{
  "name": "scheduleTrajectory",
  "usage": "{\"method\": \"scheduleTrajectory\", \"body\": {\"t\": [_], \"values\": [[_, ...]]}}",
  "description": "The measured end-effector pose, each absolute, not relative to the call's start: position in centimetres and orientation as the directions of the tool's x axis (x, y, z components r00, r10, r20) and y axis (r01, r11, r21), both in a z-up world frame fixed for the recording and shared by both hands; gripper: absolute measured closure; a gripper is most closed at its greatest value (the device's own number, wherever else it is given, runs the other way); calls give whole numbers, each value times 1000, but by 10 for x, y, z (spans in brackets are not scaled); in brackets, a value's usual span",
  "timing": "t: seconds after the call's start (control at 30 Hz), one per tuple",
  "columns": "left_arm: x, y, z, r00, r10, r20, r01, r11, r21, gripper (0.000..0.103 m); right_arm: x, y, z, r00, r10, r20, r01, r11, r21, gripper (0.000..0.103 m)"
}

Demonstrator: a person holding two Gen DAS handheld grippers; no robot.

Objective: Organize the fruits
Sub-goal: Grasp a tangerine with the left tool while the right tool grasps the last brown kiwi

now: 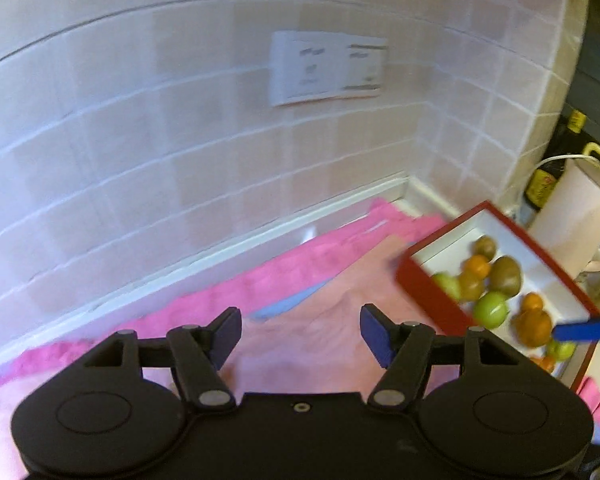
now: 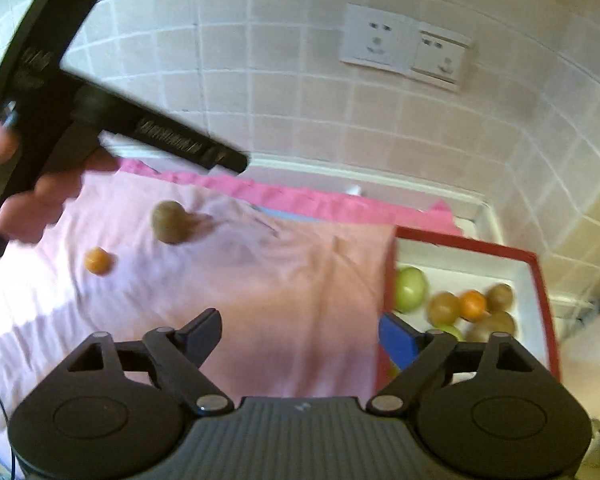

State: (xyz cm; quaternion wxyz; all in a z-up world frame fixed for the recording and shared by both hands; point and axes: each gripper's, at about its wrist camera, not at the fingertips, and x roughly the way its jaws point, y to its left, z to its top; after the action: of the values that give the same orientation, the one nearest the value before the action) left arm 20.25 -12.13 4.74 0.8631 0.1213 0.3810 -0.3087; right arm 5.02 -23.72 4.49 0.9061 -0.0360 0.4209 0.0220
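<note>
a brown fruit (image 2: 171, 222) and a small orange (image 2: 97, 260) lie loose near the pink cloth's (image 2: 284, 280) far left corner. the left gripper (image 1: 300, 334) and right gripper (image 2: 300, 336) both hover over the cloth, spread and holding nothing. only the right wrist view shows the loose pair and the person's left hand (image 2: 32, 200). at the cloth's right edge, the red-rimmed box (image 2: 540, 280) holds green, brown and orange fruits.

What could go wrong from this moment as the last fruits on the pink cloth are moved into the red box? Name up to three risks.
1. The kiwi and small orange lie on rumpled cloth; a nudge from open tongs may roll them away.
2. The red box already holds piled fruit, so a dropped piece could bounce or bruise others.
3. The right tongs sit over the box's near rim and could knock it toward the white kettle.
</note>
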Motion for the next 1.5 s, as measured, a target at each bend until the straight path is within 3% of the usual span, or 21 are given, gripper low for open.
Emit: {"method": "scheduleTrajectory", "body": {"t": [0.37,0.63,0.8,1.03,1.3,1.5], "values": [[194,-22,29,600,-294,-744,485,873,46,25,94,-172,39,689,34,-724,-51,999,-2,2],[172,6,-8,601,-242,-762,380,925,6,25,117,-153,-4,662,14,-749,63,995,75,2],[169,9,-29,604,-229,-764,346,938,-8,25,117,-155,-22,682,-21,-731,139,985,101,0],[173,9,-50,561,-199,-803,302,953,-25,25,135,-150,-39,620,-14,-784,131,988,86,0],[177,20,-45,573,-160,-804,258,966,-8,25,149,-151,-33,636,-12,-772,152,982,110,0],[177,52,-43,566,-212,-797,273,960,-62,25,159,-151,-40,630,-8,-777,141,984,105,1]]}}
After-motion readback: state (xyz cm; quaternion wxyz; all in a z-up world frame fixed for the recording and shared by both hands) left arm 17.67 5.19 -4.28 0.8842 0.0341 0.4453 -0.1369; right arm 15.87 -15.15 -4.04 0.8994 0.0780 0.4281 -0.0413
